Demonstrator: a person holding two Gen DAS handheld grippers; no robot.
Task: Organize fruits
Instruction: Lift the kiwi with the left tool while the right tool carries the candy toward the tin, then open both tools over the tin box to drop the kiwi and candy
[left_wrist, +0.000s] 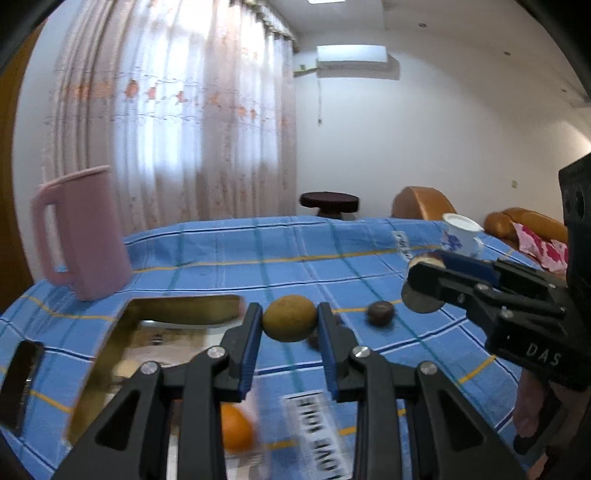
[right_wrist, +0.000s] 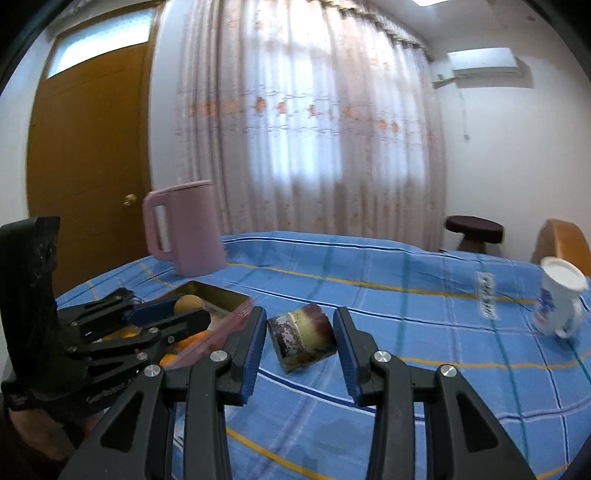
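In the left wrist view my left gripper (left_wrist: 289, 307) is shut on a round yellow-brown fruit (left_wrist: 290, 323), held above the blue checked tablecloth (left_wrist: 221, 258). My right gripper (left_wrist: 421, 282) comes in from the right, shut on a short purple-and-cream cane piece (left_wrist: 419, 308). The right wrist view shows that cane piece (right_wrist: 303, 339) pinched between the right gripper (right_wrist: 300, 316) pads, clear of the cloth. There the left gripper (right_wrist: 181, 314) with its brown fruit (right_wrist: 188, 303) hovers over a gold tray (right_wrist: 221, 293). Two small dark fruits (left_wrist: 380, 313) lie on the cloth, one half hidden behind my finger.
A gold tray (left_wrist: 110, 347) sits front left, with oranges (left_wrist: 236, 428) beside it in a clear box. A pink pitcher (left_wrist: 81, 236) stands at the back left and a white printed cup (left_wrist: 461, 234) at the back right. A label strip (left_wrist: 317, 432) lies near the front.
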